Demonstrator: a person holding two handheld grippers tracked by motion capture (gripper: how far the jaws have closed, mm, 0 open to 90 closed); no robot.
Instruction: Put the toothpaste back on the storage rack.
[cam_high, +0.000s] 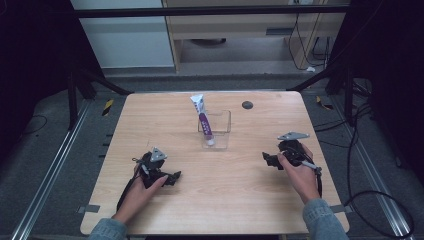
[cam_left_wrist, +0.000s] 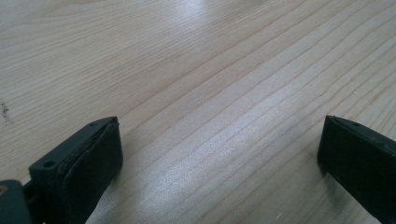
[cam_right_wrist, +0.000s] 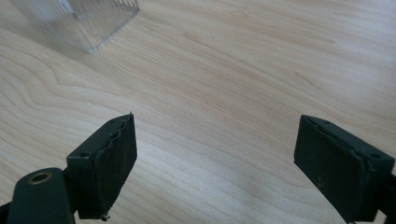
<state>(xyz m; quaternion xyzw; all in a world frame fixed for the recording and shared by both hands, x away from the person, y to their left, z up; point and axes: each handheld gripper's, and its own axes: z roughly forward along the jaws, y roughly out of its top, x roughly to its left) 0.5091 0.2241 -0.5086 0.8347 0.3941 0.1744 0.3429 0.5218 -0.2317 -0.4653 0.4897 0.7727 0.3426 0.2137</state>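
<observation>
A clear square plastic cup stands near the middle of the wooden table; its ribbed corner shows at the top left of the right gripper view. A white and purple tube stands in the cup, leaning toward the back left. My left gripper rests low at the front left, held by a hand, and is open with bare wood between its jaws. My right gripper sits at the right, also hand-held and open, nothing between its pads.
A small dark round disc lies near the table's back edge, right of the cup. Cables trail from both grippers toward the front edge. Black frame posts and floor cables surround the table.
</observation>
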